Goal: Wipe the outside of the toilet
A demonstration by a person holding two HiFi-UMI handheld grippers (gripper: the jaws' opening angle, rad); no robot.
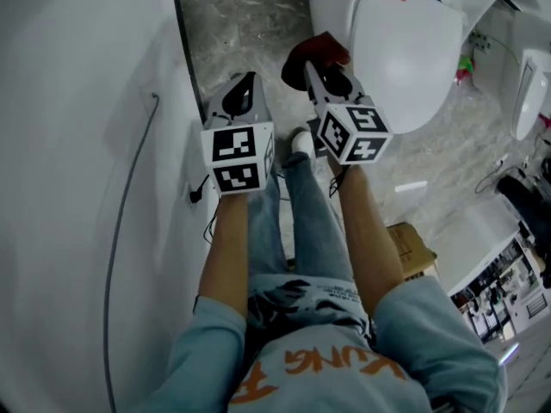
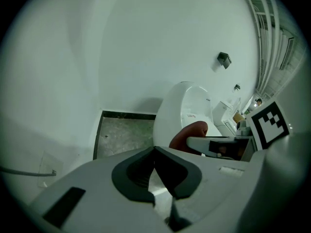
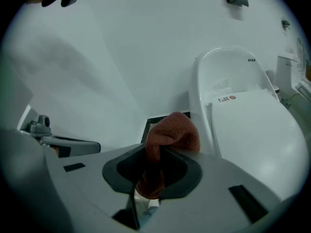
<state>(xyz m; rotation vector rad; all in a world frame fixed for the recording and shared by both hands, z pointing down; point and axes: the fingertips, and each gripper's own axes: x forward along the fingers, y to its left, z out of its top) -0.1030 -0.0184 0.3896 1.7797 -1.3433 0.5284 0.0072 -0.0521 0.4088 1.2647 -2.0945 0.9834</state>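
A white toilet with its lid down stands at the upper right of the head view; it also fills the right of the right gripper view and shows in the left gripper view. My right gripper is shut on a dark red cloth, held just left of the bowl's side, the cloth close to the porcelain. My left gripper hangs beside it over the floor, jaws shut with nothing between them.
A white wall runs along the left, with a grey cable on it. The marbled grey floor lies between wall and toilet. A second white fixture and cluttered shelves sit at the right.
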